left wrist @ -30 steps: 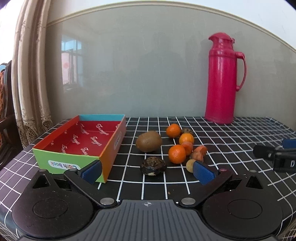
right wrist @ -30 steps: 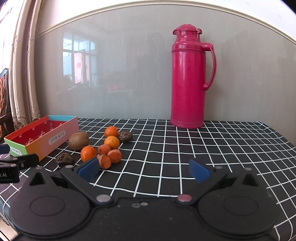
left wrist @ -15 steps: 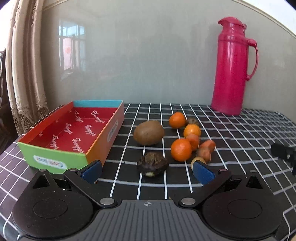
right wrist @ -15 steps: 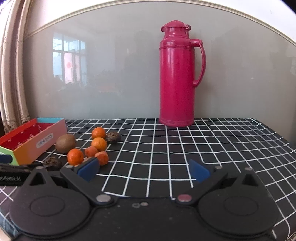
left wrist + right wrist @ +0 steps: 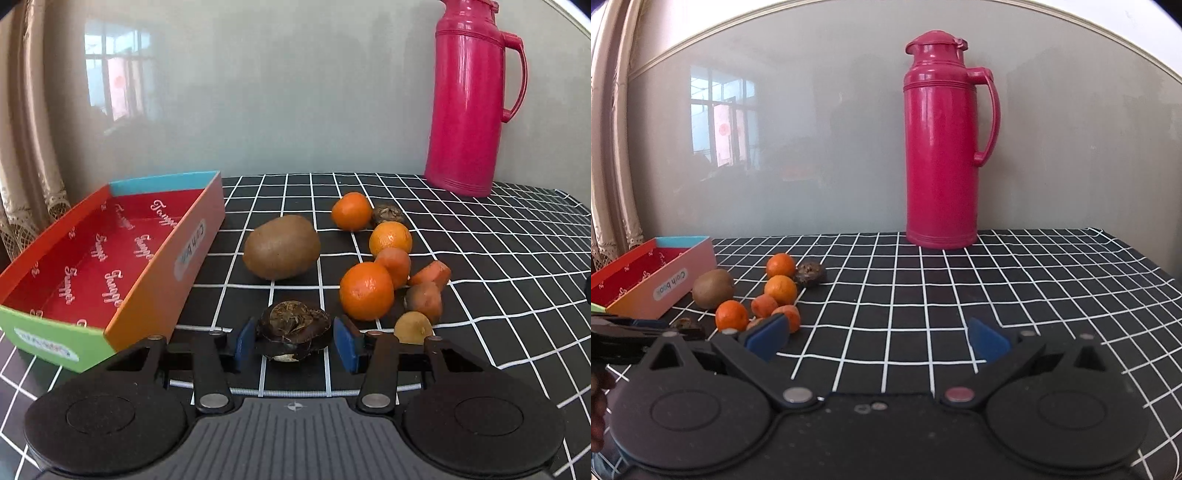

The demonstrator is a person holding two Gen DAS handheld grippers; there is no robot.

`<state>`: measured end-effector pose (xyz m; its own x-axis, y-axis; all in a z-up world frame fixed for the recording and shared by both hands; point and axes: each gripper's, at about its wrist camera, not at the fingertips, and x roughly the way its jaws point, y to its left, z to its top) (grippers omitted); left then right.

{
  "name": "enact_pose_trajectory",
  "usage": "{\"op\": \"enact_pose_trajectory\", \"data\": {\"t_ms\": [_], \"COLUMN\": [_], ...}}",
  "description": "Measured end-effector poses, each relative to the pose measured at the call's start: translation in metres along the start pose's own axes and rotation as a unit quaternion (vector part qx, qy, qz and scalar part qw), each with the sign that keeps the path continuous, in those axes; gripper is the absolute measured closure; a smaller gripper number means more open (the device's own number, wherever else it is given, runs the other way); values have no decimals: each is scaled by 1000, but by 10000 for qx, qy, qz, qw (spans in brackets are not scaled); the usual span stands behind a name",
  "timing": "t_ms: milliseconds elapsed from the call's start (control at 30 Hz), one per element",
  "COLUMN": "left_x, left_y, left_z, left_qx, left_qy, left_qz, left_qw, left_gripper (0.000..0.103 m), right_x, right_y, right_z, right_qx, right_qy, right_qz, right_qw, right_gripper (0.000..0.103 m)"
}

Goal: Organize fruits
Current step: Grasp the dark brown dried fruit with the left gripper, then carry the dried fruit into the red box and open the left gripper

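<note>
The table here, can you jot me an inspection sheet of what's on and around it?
Surface: table under a black cloth with white checks.
Job's things: open red box, empty; kiwi; three oranges, nearest; small orange-brown fruits beside them; dark fruit.
Clutter: pink flask, upright at the back.
Grippers: left gripper closing, dark fruit between its blue pads; right gripper open, holding nothing.
Cables: nothing seen.
Surroundings: glossy grey wall, curtain beside it.
</note>
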<state>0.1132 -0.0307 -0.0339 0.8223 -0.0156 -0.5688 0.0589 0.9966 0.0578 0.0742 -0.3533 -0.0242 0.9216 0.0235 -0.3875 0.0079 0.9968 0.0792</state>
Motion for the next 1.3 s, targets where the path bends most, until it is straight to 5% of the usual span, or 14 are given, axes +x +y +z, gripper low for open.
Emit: {"op": "enact_pose_trajectory", "data": {"t_ms": [500, 733, 933, 1133, 1300], "left_x": [11, -27, -59, -53, -44], "left_y": [-4, 1, 30, 80, 107], "left_z": [1, 8, 15, 13, 10], "left_qx": [161, 115, 77, -304, -623], "left_qy": [-6, -695, -1268, -1026, -804], "left_qz": [173, 197, 802, 1385, 1327], "left_qw": [9997, 9973, 9887, 9846, 9859], "left_gripper": [55, 56, 56, 55, 49], "right_x": [1, 1, 3, 7, 10], "right_y": [-3, 0, 9, 24, 36], "right_z": [2, 0, 0, -1, -1], "right_qx": [65, 29, -37, -136, -278], "right_qy": [5, 19, 50, 77, 87], "right_qz": [51, 33, 99, 216, 279], "right_qw": [10000, 10000, 9999, 9996, 9992], "right_gripper": [0, 0, 0, 0, 0]}}
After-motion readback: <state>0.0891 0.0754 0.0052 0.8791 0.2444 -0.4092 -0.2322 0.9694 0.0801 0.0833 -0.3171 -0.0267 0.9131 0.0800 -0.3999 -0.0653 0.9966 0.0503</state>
